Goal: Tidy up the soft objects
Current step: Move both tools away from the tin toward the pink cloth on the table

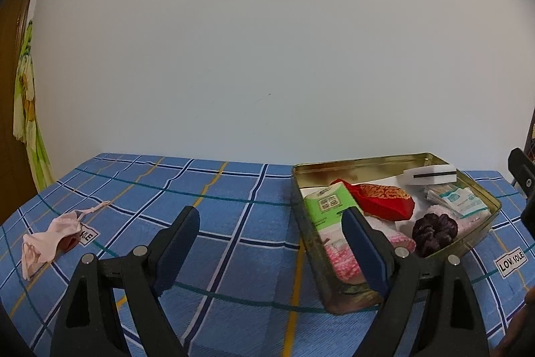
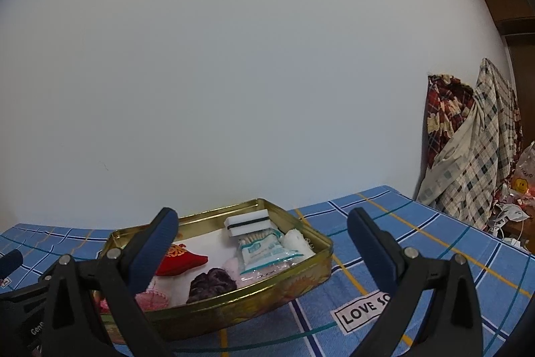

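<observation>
Sitting in the gold tin (image 1: 394, 164) already are most of the soft things: a red pouch (image 1: 381, 201), a dark scrunchie (image 1: 434, 231), a green tissue pack (image 1: 329, 206), a bag of cotton swabs (image 1: 459, 201) and something pink and fuzzy (image 1: 341, 256). One pink cloth (image 1: 50, 238) lies far off to the left on the blue checked cover (image 1: 217, 223), so that looks like the job left.

The left gripper (image 1: 271, 235) is wide with nothing in it. The right gripper (image 2: 262, 236) is wide and empty too.

The fingers hide part of the tin. What the red thing under the pink cloth is, I cannot tell.
</observation>
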{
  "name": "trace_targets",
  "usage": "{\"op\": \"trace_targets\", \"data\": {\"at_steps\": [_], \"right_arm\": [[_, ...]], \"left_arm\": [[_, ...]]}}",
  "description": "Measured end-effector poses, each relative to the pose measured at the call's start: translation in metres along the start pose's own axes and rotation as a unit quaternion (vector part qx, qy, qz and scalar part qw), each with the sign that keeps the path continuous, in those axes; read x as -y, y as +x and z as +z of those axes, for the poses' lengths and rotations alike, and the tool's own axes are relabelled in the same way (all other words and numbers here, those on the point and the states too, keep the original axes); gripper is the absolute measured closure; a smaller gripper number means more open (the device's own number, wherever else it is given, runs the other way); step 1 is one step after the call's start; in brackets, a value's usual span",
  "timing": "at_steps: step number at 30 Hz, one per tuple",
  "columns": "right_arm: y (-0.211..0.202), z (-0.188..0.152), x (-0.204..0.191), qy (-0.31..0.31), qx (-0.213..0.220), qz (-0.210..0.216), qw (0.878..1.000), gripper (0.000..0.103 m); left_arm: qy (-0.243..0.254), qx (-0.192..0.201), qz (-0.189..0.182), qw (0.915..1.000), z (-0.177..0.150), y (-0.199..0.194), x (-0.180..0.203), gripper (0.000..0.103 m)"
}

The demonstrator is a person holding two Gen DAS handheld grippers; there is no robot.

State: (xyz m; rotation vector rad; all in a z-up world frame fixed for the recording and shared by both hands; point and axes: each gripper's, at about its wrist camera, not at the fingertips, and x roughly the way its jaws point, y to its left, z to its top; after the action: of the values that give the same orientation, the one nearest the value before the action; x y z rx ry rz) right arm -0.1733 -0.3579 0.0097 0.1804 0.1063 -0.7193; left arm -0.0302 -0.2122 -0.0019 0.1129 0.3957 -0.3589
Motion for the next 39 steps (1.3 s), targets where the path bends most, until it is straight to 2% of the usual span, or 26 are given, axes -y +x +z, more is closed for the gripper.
{"op": "trace_targets", "data": {"at_steps": [9, 12, 17, 27, 39], "right_arm": [[-0.001, -0.004, -0.006, 0.014, -0.030, 0.019, 0.999, 0.000], [-0.001, -0.007, -0.015, 0.002, -0.037, 0.024, 0.999, 0.000], [-0.008, -0.010, -0.037, -0.022, -0.033, 0.035, 0.999, 0.000], [-0.016, -0.021, -0.088, -0.026, -0.056, 0.074, 0.995, 0.000], [-0.026, -0.035, -0.165, -0.041, -0.075, 0.142, 0.986, 0.000]], "left_arm": [[0.005, -0.002, 0.000, 1.0000, -0.004, -0.006, -0.018, 0.014], [0.005, -0.004, 0.005, 1.0000, -0.004, -0.007, -0.026, 0.015], [0.009, -0.006, 0.017, 0.9998, -0.006, -0.008, -0.044, 0.014], [0.004, -0.011, 0.046, 0.9989, -0.007, -0.010, -0.090, 0.014], [-0.015, -0.029, 0.097, 0.9948, -0.012, -0.012, -0.161, 0.014]]}}
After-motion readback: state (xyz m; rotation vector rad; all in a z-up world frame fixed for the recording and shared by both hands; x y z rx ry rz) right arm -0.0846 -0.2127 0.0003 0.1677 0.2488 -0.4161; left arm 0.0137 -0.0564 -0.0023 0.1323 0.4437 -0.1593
